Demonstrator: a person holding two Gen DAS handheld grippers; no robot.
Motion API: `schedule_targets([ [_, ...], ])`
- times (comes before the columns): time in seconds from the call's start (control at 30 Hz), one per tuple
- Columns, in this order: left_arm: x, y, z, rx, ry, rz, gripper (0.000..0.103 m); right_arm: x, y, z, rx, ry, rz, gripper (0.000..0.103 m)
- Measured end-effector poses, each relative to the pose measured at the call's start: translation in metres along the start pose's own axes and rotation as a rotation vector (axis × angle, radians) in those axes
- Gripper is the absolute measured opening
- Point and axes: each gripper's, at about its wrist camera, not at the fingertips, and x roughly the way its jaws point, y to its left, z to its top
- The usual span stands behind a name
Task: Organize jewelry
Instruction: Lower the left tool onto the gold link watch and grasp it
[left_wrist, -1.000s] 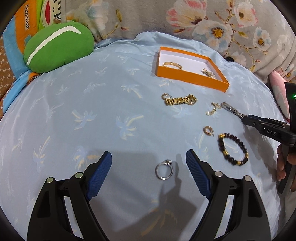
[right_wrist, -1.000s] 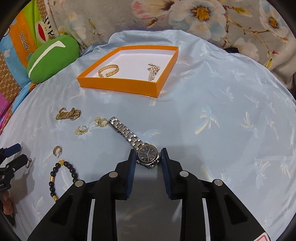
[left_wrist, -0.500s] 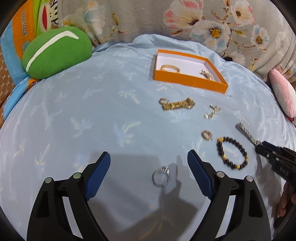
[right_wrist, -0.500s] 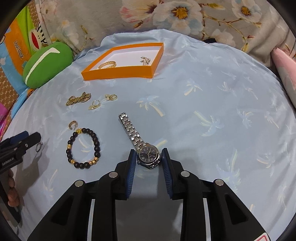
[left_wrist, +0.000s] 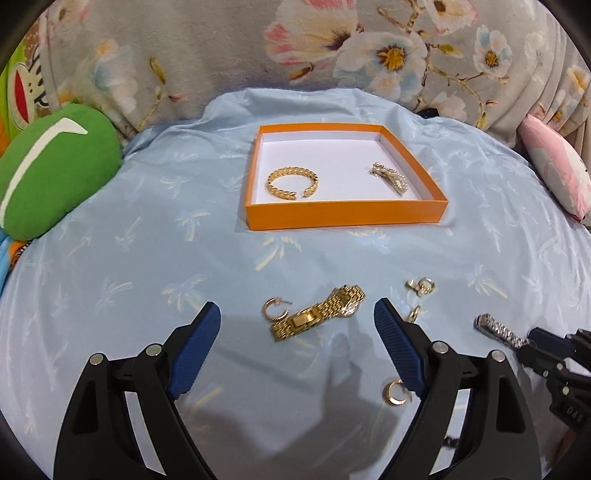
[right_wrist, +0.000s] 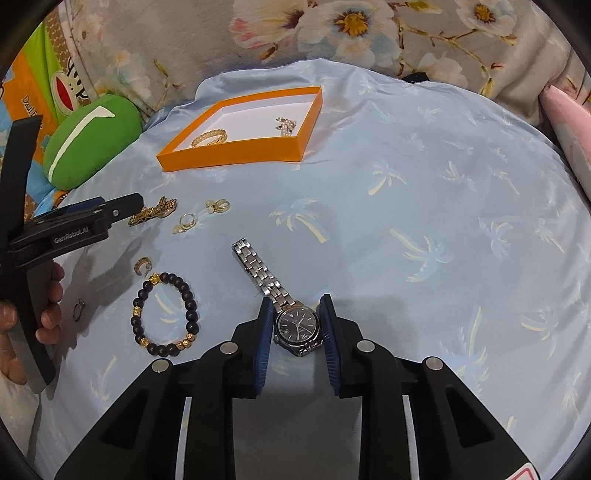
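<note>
My left gripper (left_wrist: 297, 313) stands open, low over the blue cloth, its fingertips either side of a gold watch (left_wrist: 317, 314) and not touching it. A gold hoop earring (left_wrist: 275, 308) lies beside that watch. My right gripper (right_wrist: 295, 314) has a silver watch (right_wrist: 297, 325) between its closing jaws, and both pads rest against the case. The band trails out across the cloth. The orange box (left_wrist: 347, 214) at the back holds a gold bangle (left_wrist: 291, 182) and a pearl piece (left_wrist: 391, 177). A black bead bracelet (right_wrist: 162, 314) and a small ring (right_wrist: 78, 308) lie at the left.
Small gold earrings (left_wrist: 421, 286) and another hoop (left_wrist: 397, 393) lie near my left gripper's right finger. A green cushion (left_wrist: 51, 170) sits at the left edge and a pink pillow (left_wrist: 554, 177) at the right. Floral fabric (left_wrist: 332, 48) rises behind the box.
My left gripper, still open, has left the silver ring and moved toward the box, over the gold watch. The right gripper first dragged the silver watch away from the earrings, then stayed put.
</note>
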Motion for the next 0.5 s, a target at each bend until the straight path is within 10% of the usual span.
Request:
schedule_targets([
  [0.5, 0.028, -0.029, -0.002, 0.088, 0.117, -0.112, 0.063, 0.0, 0.0, 0.0, 0.008, 0.0, 0.008, 0.025],
])
